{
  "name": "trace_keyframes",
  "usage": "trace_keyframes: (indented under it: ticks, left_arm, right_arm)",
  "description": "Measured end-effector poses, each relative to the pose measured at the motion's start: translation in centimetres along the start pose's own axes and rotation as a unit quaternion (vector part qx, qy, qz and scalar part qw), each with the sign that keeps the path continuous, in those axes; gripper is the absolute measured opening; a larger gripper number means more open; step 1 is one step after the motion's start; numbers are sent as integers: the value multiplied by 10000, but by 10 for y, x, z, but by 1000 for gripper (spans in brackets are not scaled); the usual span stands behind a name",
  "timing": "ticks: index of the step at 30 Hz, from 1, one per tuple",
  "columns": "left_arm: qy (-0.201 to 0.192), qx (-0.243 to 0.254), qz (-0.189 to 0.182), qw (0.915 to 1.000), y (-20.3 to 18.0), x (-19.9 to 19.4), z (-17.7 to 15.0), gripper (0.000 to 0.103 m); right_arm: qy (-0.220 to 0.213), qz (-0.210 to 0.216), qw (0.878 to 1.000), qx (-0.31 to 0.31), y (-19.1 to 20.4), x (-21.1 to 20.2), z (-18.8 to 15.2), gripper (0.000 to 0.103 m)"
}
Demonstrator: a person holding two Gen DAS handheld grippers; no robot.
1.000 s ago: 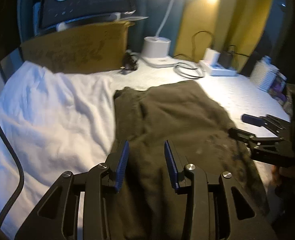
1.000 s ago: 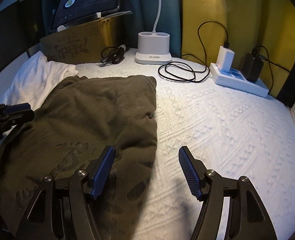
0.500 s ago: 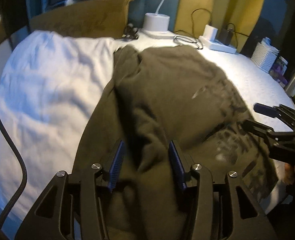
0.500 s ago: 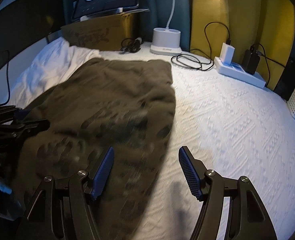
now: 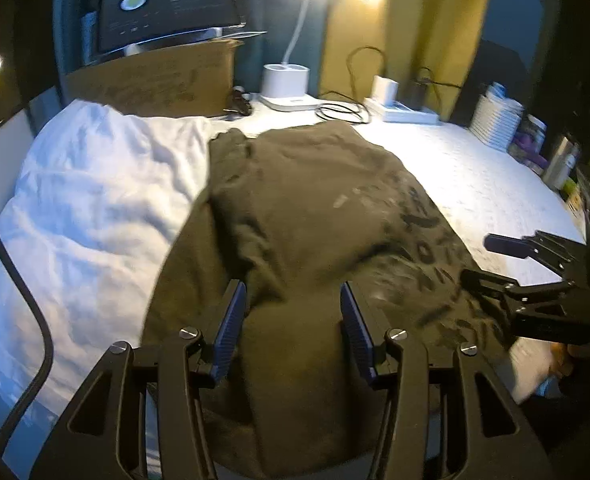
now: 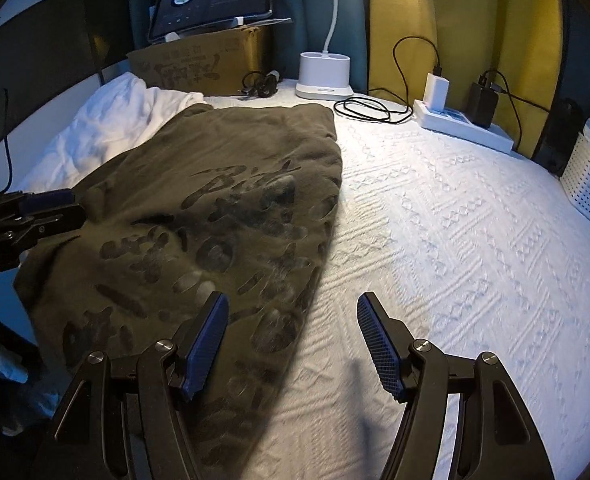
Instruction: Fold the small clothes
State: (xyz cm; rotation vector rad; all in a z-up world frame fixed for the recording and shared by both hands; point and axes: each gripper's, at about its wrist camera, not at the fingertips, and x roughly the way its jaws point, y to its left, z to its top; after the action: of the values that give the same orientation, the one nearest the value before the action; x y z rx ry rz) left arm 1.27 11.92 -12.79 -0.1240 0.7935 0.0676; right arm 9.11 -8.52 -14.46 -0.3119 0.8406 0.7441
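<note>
Now your left gripper [image 5: 293,306] stands open, a raised fold of the olive shirt [image 5: 311,216] between its pads without being pinched. Your right gripper [image 6: 291,320] gapes wide over the shirt's edge at its seven o'clock, holding nothing. Shirt lies on the white bedspread [image 6: 475,220], pillow [image 5: 95,200] at its nine o'clock.

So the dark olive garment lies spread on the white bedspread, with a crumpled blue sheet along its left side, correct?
Not quite: the crumpled sheet beside the dark olive garment is white, not blue, as the left wrist view shows. The rest holds: the garment lies spread on the white bedspread.
</note>
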Motion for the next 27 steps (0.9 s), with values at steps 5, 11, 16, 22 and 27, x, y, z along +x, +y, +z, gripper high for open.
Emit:
trace_keyframes:
  ticks: [5,11,16,22,27]
  left_arm:
    - [204,-8,60,9998,-1,7,-14,51]
    - [125,-13,143,9998,-4,1,-16,57]
    - [-346,214,11,9992,-23,-24,-6,57]
    - [-513,487,-138,9974,-52,-34,3,64]
    - [-501,545,-242,9970,-78,-37,8,69]
  right_arm:
    - [18,-19,10000,-55,8,-2,-12,69]
    - [-28,-97,9999,12,5,-13,-20,69]
    - [-149,-187,9997,98,-3,-30,-27,69]
    - [-299,-374,9983,320,-24,-55,-40,69]
    - [-447,-510,9957,634,-46,-79,-51,69]
